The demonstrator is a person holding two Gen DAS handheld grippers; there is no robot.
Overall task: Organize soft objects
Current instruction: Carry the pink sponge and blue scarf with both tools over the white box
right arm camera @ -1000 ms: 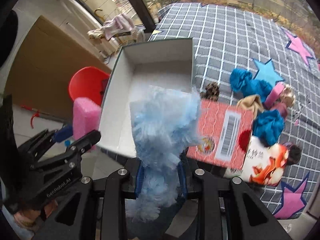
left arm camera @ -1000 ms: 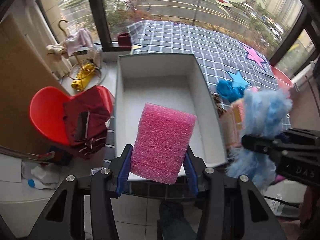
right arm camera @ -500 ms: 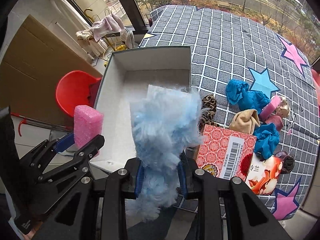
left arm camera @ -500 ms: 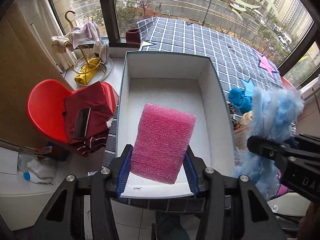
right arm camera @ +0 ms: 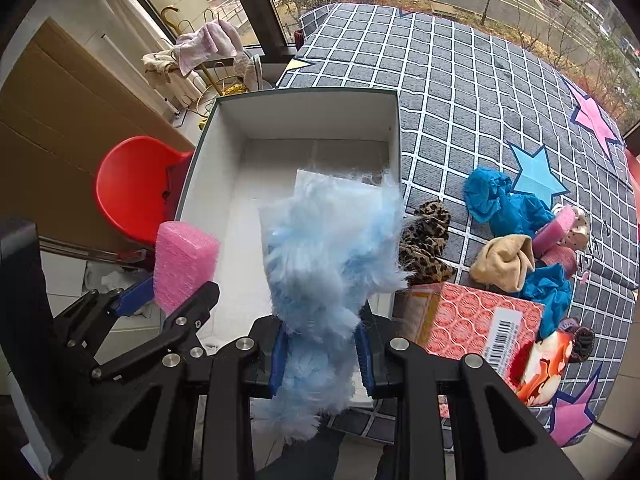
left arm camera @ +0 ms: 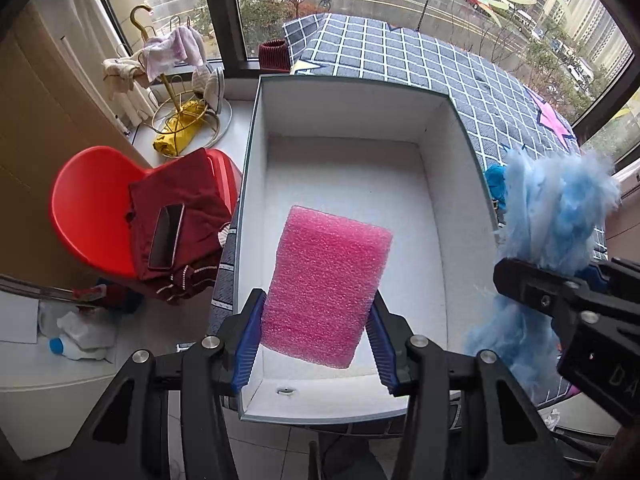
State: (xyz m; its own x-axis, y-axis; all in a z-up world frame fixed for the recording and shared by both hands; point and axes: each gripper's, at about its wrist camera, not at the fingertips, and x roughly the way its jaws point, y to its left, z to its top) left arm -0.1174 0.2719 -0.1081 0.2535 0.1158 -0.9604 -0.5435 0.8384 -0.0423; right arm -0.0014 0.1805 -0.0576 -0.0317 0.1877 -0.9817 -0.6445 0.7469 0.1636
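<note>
Our left claw pinching the pink foam above the near end of the white box, our right claw clamped on the blue fluff over the box's right wall, socks on the checked cloth right of the box.

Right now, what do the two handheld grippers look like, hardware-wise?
Both match: the left gripper and right gripper have matte black angular linkage arms with silver round screw heads and ribbed blue finger pads. White embossed lettering marks the right gripper's side, partly cut off. No cables or sleeves visible.
</note>
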